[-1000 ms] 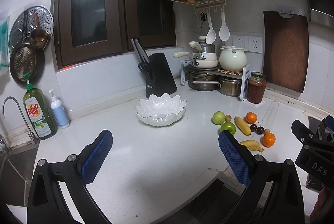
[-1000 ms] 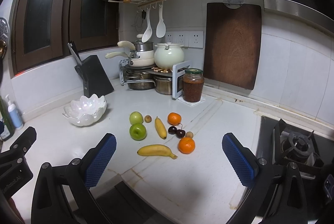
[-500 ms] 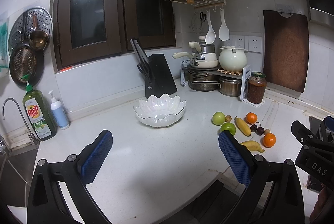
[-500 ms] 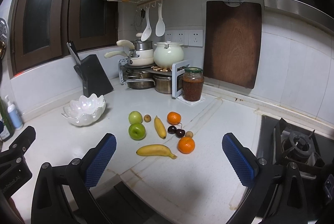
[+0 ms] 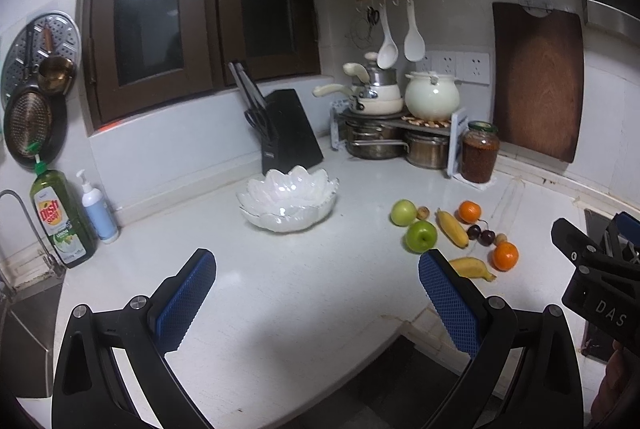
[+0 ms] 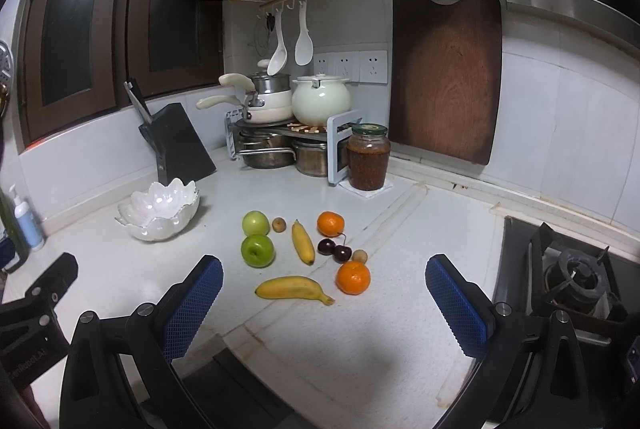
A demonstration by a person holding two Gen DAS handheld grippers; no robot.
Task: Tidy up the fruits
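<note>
White kitchen bench (image 6: pixel 420 229) is carrying loose fruit just ahead of the right gripper (image 6: pixel 324 303), both it and the left gripper (image 5: pixel 316 293) gaping empty, the bowl (image 6: pixel 160 213) sitting ahead-left; round oranges (image 6: pixel 353 277) and cherries (image 6: pixel 334 249) are risking rolling if nudged

Loose fruits (image 6: pixel 304 253) on counter beside empty white bowl (image 6: pixel 160 209)

"dish" on green soap bottle (image 5: pixel 60 219) label; "DAS" on black claw body (image 5: pixel 604 299) at right edge.
</note>
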